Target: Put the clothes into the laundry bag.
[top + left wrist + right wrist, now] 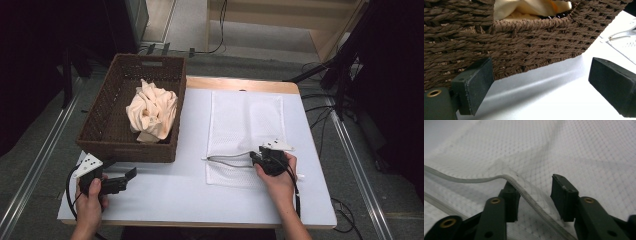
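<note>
Lying flat on the white table [165, 195], the mesh laundry bag [245, 125] stretches its long axis straight away from the right gripper [260, 157], toward the table's far edge; its zipper [227, 161] runs crosswise, leading off to that gripper's left; in the right gripper view the zipper's raised edge [524, 192] passes over one jaw and between the two, yet the jaws stand apart and it is not pinched; the left gripper [131, 175] rests well off to the left, jaws spread and holding nothing, aimed at the wicker basket [536, 42] just ahead of it, where cream cloth [152, 112] is heaped.
</note>
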{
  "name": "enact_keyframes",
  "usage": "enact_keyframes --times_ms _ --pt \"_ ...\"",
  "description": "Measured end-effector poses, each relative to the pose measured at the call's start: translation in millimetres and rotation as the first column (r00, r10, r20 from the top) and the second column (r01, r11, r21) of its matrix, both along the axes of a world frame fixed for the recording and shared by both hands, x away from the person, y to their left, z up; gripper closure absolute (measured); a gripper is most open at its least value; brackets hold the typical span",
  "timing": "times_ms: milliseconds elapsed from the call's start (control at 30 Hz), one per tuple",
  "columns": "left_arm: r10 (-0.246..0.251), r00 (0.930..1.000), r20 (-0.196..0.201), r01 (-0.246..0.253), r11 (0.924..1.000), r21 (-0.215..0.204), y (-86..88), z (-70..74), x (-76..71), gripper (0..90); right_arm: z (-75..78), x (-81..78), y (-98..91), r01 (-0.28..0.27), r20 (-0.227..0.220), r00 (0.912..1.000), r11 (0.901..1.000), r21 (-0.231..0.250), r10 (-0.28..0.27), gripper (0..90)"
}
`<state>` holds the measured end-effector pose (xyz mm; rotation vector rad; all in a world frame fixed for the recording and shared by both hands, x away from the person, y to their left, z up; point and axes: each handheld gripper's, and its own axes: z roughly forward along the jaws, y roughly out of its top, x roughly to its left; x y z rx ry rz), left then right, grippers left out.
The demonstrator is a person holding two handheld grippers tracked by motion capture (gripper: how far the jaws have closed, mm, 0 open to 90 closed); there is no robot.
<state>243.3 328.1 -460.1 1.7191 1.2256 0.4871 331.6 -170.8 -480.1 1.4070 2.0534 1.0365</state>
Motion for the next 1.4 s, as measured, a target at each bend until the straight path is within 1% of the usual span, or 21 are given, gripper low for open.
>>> enact_keyframes --times_ms 33,100,133,167,200,267,300,333,367,467,533,600,667,700,767,867,1000,1067,1133,1233,1400 --pt "0.000 1.0000 0.000 0.000 1.0000 -0.001 -0.1 0.0 0.0 5.9 1.8 0.4 -1.6 -0.011 0.004 0.9999 0.9995 0.030 0.011 63.7" --pt "-0.004 1.0000 0.001 0.004 1.0000 0.003 -0.3 0.0 -0.3 5.9 4.2 1.9 -4.3 -0.019 0.005 0.9998 0.9976 0.067 0.018 68.2" --pt "-0.004 1.0000 0.001 0.004 1.0000 0.003 -0.3 0.0 -0.3 5.9 4.2 1.9 -4.3 -0.019 0.005 0.9998 0.9976 0.067 0.018 68.2" --pt "0.009 0.9997 0.021 -0.009 0.9999 0.008 -1.2 0.5 -2.2 5.9 6.3 3.6 -8.7 -0.033 0.003 0.9994 0.9916 0.125 0.033 72.3" --pt "0.017 0.9990 0.040 -0.018 0.9998 0.011 -1.2 1.3 -4.2 6.0 6.7 4.1 -10.7 -0.039 0.004 0.9992 0.9879 0.150 0.039 73.8" --pt "0.041 0.9936 0.105 -0.043 0.9990 0.011 -0.1 4.5 -10.6 7.2 6.5 4.6 -11.5 -0.036 0.013 0.9993 0.9849 0.169 0.034 77.9" --pt "0.046 0.9926 0.112 -0.047 0.9989 0.003 0.6 5.5 -11.8 7.2 7.2 5.4 -10.6 -0.038 0.007 0.9993 0.9852 0.167 0.038 79.6" --pt "0.057 0.9919 0.114 -0.056 0.9983 -0.017 1.7 7.1 -13.4 7.2 8.0 5.2 -10.8 -0.040 0.010 0.9992 0.9849 0.169 0.039 81.1" --pt "0.063 0.9915 0.114 -0.060 0.9977 -0.030 2.4 8.6 -14.5 7.2 9.8 4.5 -12.3 -0.041 0.022 0.9991 0.9811 0.189 0.037 82.5" --pt "0.072 0.9891 0.128 -0.070 0.9973 -0.022 -0.7 17.9 -18.4 7.1 13.6 2.9 -15.5 -0.035 0.025 0.9992 0.9728 0.229 0.030 82.9" --pt "0.066 0.9878 0.141 -0.064 0.9977 -0.022 -3.9 25.9 -20.3 7.1 13.4 1.7 -15.1 -0.027 0.031 0.9993 0.9774 0.210 0.021 82.0" --pt "0.072 0.9862 0.149 -0.069 0.9973 -0.025 -8.1 32.7 -20.3 7.1 11.4 0.9 -11.8 -0.043 0.019 0.9990 0.9777 0.206 0.040 82.7" --pt "0.086 0.9846 0.152 -0.084 0.9963 -0.016 -11.8 37.7 -19.0 7.1 10.6 0.6 -7.9 -0.047 0.021 0.9988 0.9792 0.197 0.044 84.0" --pt "0.092 0.9845 0.149 -0.090 0.9958 -0.018 -14.9 41.0 -17.6 7.1 10.9 0.6 -7.2 -0.047 0.024 0.9988 0.9780 0.203 0.043 84.5" --pt "0.093 0.9842 0.151 -0.093 0.9956 -0.005 -20.8 46.2 -15.3 7.1 13.0 0.7 -8.5 -0.047 0.031 0.9987 0.9730 0.226 0.041 85.8" --pt "0.082 0.9844 0.155 -0.086 0.9962 0.014 -30.0 53.7 -11.4 7.0 14.8 0.5 -11.8 -0.046 0.030 0.9988 0.9696 0.240 0.039 88.0" --pt "0.051 0.9863 0.157 -0.056 0.9981 0.027 -40.0 66.1 -1.7 2.9 13.8 1.2 -14.2 -0.055 0.015 0.9985 0.9688 0.242 0.053 88.9" --pt "0.044 0.9848 0.168 -0.050 0.9982 0.033 -42.6 73.2 2.2 0.4 13.3 1.3 -13.7 -0.063 0.011 0.9980 0.9693 0.238 0.063 89.0" --pt "0.056 0.9827 0.177 -0.063 0.9976 0.030 -43.4 79.5 6.1 0.0 12.8 1.1 -13.1 -0.072 0.014 0.9974 0.9698 0.233 0.071 89.1" --pt "0.061 0.9813 0.183 -0.064 0.9978 0.012 -43.3 88.9 12.9 0.0 12.3 1.3 -13.8 -0.075 0.009 0.9971 0.9677 0.241 0.075 89.1" --pt "0.051 0.9822 0.181 -0.059 0.9973 0.042 -48.7 99.7 25.2 0.0 12.1 0.9 -15.6 -0.079 0.007 0.9968 0.9656 0.248 0.080 89.0"
